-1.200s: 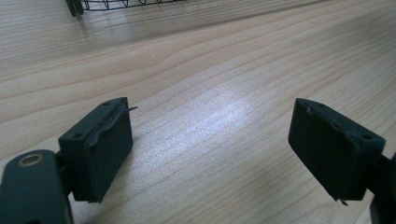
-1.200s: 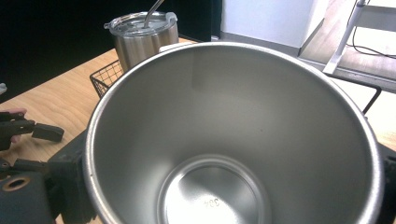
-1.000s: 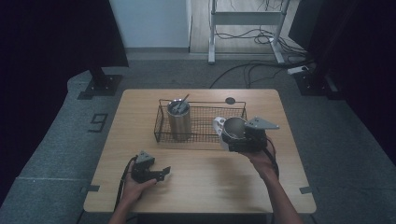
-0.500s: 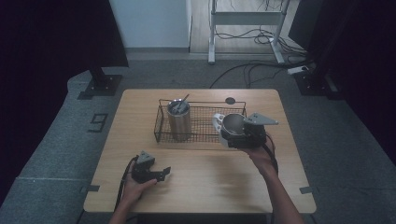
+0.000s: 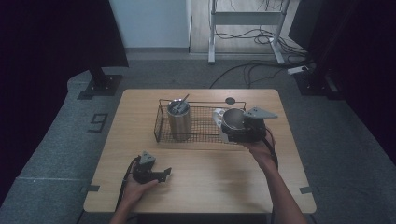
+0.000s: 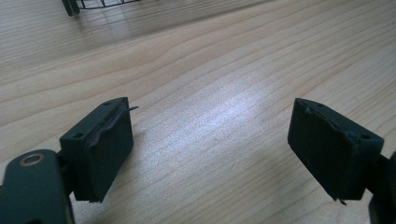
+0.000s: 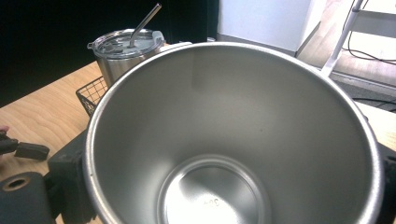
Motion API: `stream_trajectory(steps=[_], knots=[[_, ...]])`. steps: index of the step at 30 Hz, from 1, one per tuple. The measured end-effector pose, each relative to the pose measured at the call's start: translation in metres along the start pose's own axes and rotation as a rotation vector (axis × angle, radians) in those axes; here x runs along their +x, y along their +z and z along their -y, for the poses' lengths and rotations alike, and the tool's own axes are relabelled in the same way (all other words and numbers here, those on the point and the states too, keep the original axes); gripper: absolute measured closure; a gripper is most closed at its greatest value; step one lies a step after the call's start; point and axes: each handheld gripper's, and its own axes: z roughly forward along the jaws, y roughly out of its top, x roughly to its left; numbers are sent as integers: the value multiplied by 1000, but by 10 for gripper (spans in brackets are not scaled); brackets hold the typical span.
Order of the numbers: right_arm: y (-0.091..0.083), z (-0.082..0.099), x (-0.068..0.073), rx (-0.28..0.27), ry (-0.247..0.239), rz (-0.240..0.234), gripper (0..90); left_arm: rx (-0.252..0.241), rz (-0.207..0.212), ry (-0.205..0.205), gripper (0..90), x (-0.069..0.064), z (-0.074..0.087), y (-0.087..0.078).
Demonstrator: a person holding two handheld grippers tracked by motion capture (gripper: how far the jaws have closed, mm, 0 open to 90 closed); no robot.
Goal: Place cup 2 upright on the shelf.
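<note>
Nearest, well short of the wire basket [image 5: 201, 127], the left gripper [image 5: 162, 174] is idling with jaws apart, holding nothing. Beyond, the right gripper [image 5: 232, 131] is clasping the open steel cup [image 5: 232, 118] at the basket's right end. I judge it should be lowering it upright, staying clear of the lidded tumbler [image 5: 179, 122] at the basket's left end.

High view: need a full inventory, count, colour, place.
table: 1, light wood, centre
wire basket: 1, black, far half of table
lidded tumbler: 1, steel, straw in lid, upright in basket's left part
open cup: 1, steel, at basket's right end, gripped
white item: 1, beside cup, unclear what
left hand-held gripper: black, open, low over near-left table
right hand-held gripper: black, shut on cup
</note>
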Motion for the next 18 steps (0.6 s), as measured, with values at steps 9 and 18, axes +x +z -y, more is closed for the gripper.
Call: stream_trajectory(steps=[9, 18], knots=[[6, -5, -5, 8, 5, 6, 67, 2, -1, -6, 144, 0, 0, 1], [16, -18, -9, 7, 1, 1, 67, 4, 5, -11, 145, 1, 0, 1]])
